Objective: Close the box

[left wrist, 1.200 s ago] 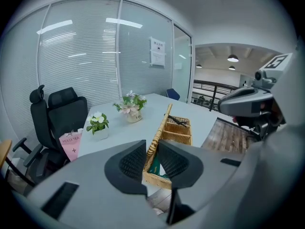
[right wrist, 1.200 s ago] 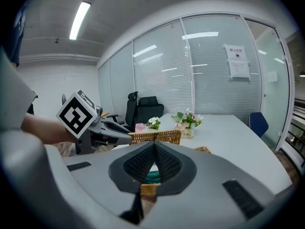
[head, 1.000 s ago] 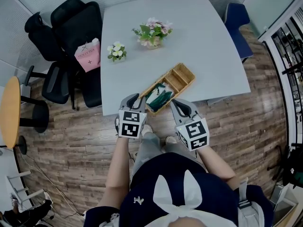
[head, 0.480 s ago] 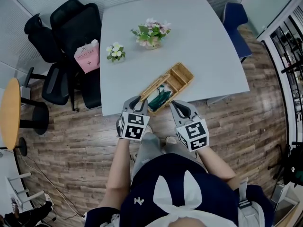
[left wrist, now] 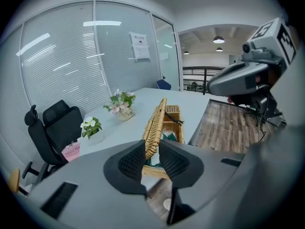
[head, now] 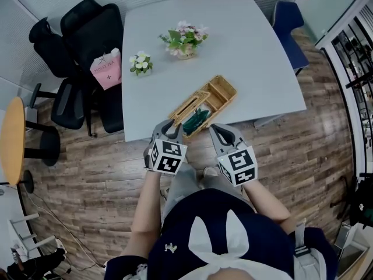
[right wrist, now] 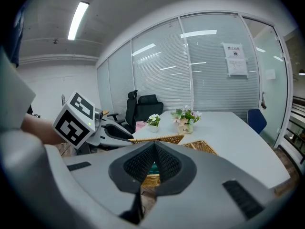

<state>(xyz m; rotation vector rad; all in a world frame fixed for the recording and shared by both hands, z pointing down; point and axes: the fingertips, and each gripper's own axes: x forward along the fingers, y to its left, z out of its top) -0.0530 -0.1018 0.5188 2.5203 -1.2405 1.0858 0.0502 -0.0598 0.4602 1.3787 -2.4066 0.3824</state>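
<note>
Since a second ago we have tipped the lid [head: 189,105] inward: it stood nearly on edge along the left long side of the wicker box [head: 217,94], and it now leans over the box's opening, partly lowered but not flat. Our left gripper [head: 168,124] has rolled with it, and its marker cube now faces more to the right. In the left gripper view the jaws stand at a narrow gap with the woven near edge of the lid caught between the two ribbed pads, so this claw grips the lid. Our right gripper [head: 221,128] has kept its place at the near right corner of the box. In its own view the jaws lie together with nothing between them, and the box and the tilted lid show just beyond their tips. The box rests on the white table [head: 245,34], close to the edge nearest us and set at a slant to it. Dark green contents [head: 197,119] show in its near part, under the leaning lid, and the far compartment lies uncovered. Farther back on the table stand a bunch of flowers [head: 183,38] and a small white-flowered pot [head: 140,63], well apart from the box. A pink bag [head: 106,69] sits on a black chair [head: 87,28] at the table's left side.
</note>
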